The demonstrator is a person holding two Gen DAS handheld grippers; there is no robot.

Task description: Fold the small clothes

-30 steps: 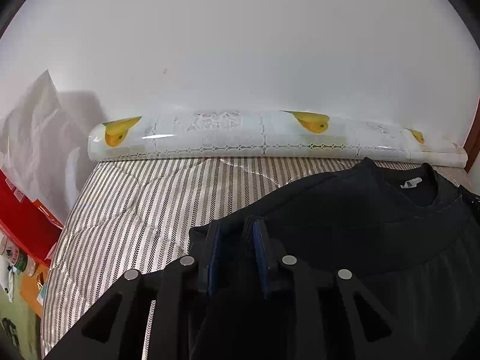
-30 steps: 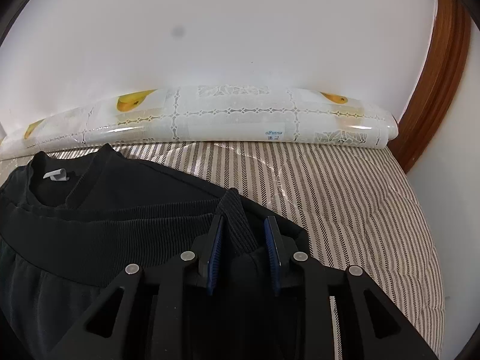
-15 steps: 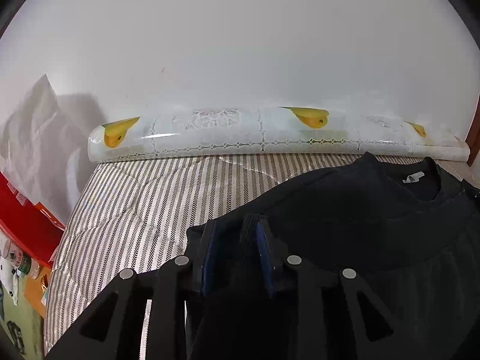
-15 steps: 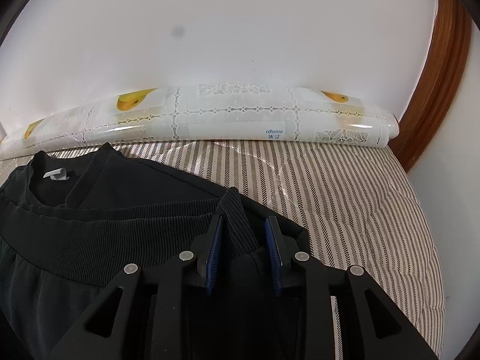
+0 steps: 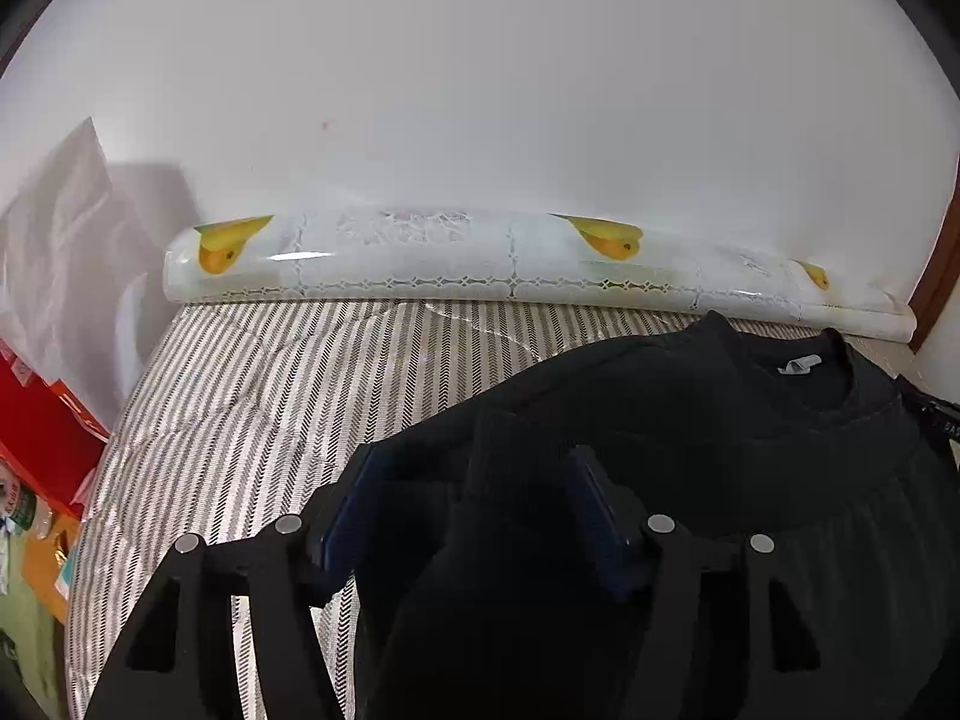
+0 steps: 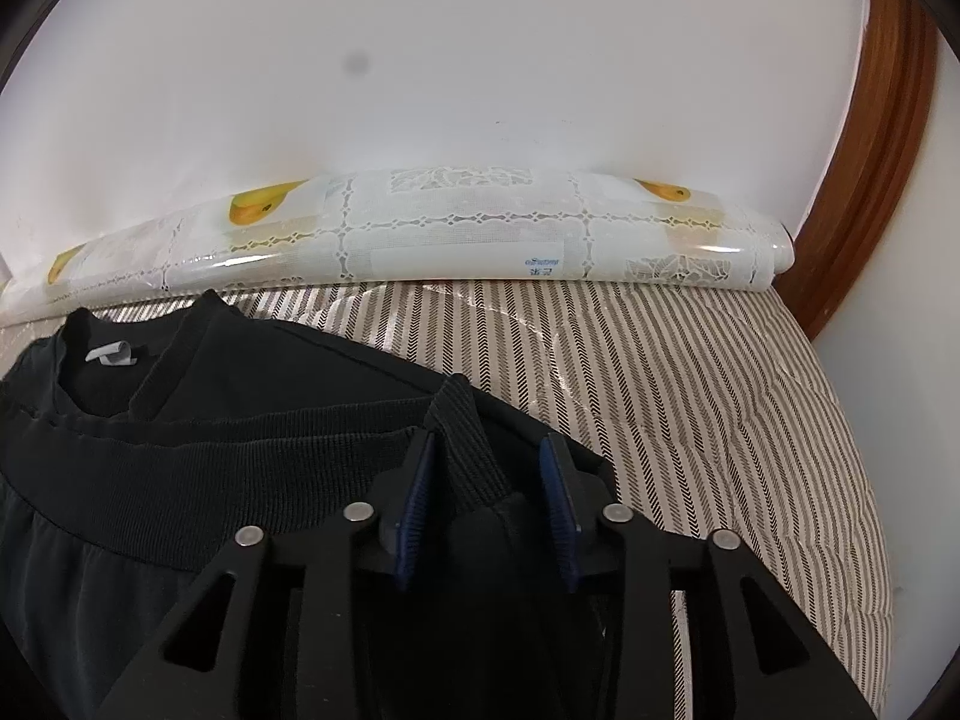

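Observation:
A black sweatshirt (image 5: 690, 408) lies on the striped bed cover (image 5: 288, 384), its ribbed hem folded up toward the collar with the white neck label (image 5: 798, 363). My left gripper (image 5: 474, 480) stands open, the hem's left corner loose between its blue pads. In the right wrist view the sweatshirt (image 6: 180, 420) shows the ribbed hem band. My right gripper (image 6: 486, 468) is also open, with the hem's right corner lying between its pads, not pinched.
A rolled plastic tablecloth with yellow fruit prints (image 5: 480, 258) lies along the white wall, also in the right wrist view (image 6: 420, 234). Red boxes (image 5: 42, 444) stand left of the bed. A brown wooden frame (image 6: 870, 180) rises at the right.
Both grippers have opened and let go of the hem corners. The left jaws spread widely, the right ones slightly. The folded hem rests on the shirt.

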